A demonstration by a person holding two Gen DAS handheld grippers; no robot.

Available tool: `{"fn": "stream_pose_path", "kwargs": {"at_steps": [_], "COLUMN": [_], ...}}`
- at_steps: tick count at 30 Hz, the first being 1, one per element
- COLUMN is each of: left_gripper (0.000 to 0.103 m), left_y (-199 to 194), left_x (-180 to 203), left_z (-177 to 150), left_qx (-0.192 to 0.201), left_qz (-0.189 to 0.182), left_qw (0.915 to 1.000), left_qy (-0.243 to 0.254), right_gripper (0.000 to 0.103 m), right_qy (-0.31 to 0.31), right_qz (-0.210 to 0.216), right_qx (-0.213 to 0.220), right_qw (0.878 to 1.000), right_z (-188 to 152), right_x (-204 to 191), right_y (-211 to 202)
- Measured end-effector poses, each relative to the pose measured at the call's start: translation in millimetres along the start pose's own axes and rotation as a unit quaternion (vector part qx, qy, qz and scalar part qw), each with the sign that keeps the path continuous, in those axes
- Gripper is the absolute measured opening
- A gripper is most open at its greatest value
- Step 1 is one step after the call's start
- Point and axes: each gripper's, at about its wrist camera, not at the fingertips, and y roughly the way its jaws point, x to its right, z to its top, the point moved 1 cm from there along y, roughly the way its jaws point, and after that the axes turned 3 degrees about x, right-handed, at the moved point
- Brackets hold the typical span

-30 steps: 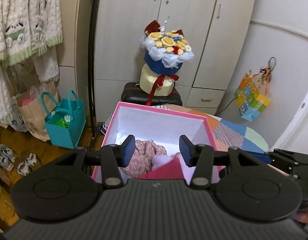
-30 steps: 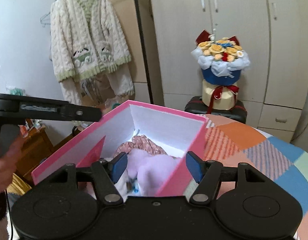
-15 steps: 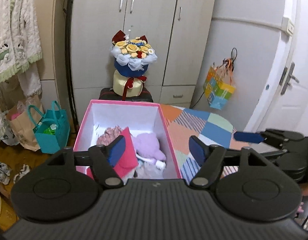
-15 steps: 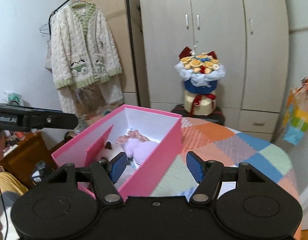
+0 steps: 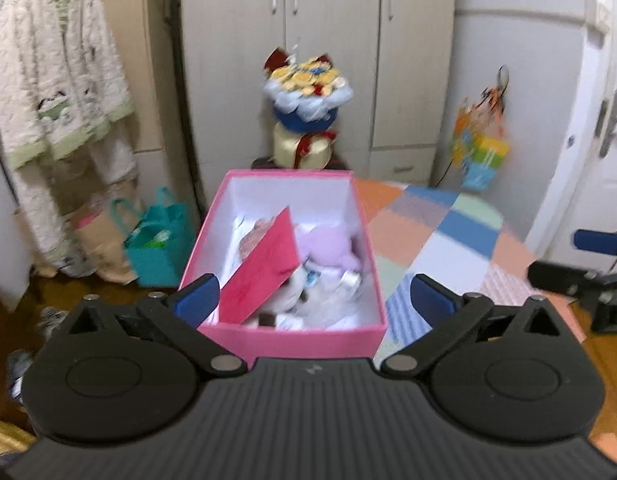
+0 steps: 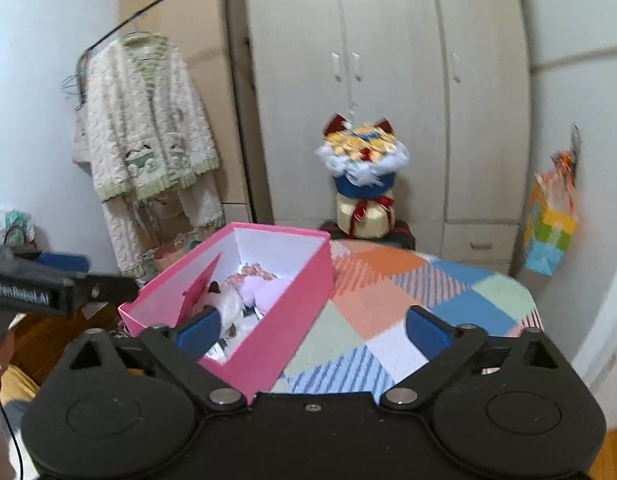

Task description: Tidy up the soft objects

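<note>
An open pink box (image 5: 292, 338) stands on the patchwork-covered table (image 5: 440, 240). Inside lie a purple plush toy (image 5: 330, 246), a white plush (image 5: 308, 300), a patterned pink cloth (image 5: 254, 236) and a red card (image 5: 264, 270) leaning across them. My left gripper (image 5: 314, 300) is open and empty, held back just in front of the box's near wall. My right gripper (image 6: 312, 326) is open and empty, over the box's near right corner; the box (image 6: 292, 308), the purple plush (image 6: 264, 288) and the table (image 6: 408, 304) show there too.
A flower bouquet (image 5: 306, 92) on a cream box stands behind the table before the wardrobe (image 5: 320, 40). A knit cardigan (image 5: 56, 80) hangs left. A teal bag (image 5: 158, 248) sits on the floor. A colourful bag (image 5: 478, 152) hangs on the right wall by the door.
Both grippers have pulled back and up from the box, so all of it and more of the table shows. Both have opened wider. Nothing in the box has moved.
</note>
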Motion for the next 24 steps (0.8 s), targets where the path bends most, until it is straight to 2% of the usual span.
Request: {"fn": "stream_pose_path", "kwargs": {"at_steps": [4,6,9,11,13,17,21,24], "left_gripper": [0.103,0.103,0.103,0.103,0.103,0.103,0.103,0.103], "left_y": [-6,-11,-19,-23,-25,-29,-29,-31], "left_x": [6,10,14,17,21,28,29,31], "left_z": [-8,-13,-19,-22,-25,-33,-43,-48], "left_qx": [-0.012,-0.005,0.015,0.019,0.038,0.066,0.076,0.097], "left_qz": [-0.03,-0.027,-0.032,-0.053,-0.046,-0.022,-0.029,-0.016], "left_qw": [0.9994,0.9995,0.9993,0.9984,0.9981,0.9973,0.9967,0.9952], "left_qy": [0.013,0.015,0.011,0.012,0.016,0.024,0.009,0.009], "right_gripper": [0.103,0.103,0.103,0.103,0.103,0.103,0.103,0.103], "right_qy": [0.042,0.044,0.053,0.043,0.025,-0.009,0.015,0.02], "right_qz": [-0.07,-0.093,-0.099,-0.081,-0.073,-0.11,-0.127,-0.131], "right_qx": [-0.043,-0.031,-0.025,-0.029,-0.022,0.005,0.002,-0.002], "right_qw": [0.996,0.994,0.993,0.995,0.997,0.994,0.992,0.991], "right_z": [-3,-7,-14,-21,-27,-35,-38,-44], "right_x": [7,9,12,10,5,-5,-2,-1], "right_y": [-3,-10,-19,-24,-29,-35,-39,-41]}}
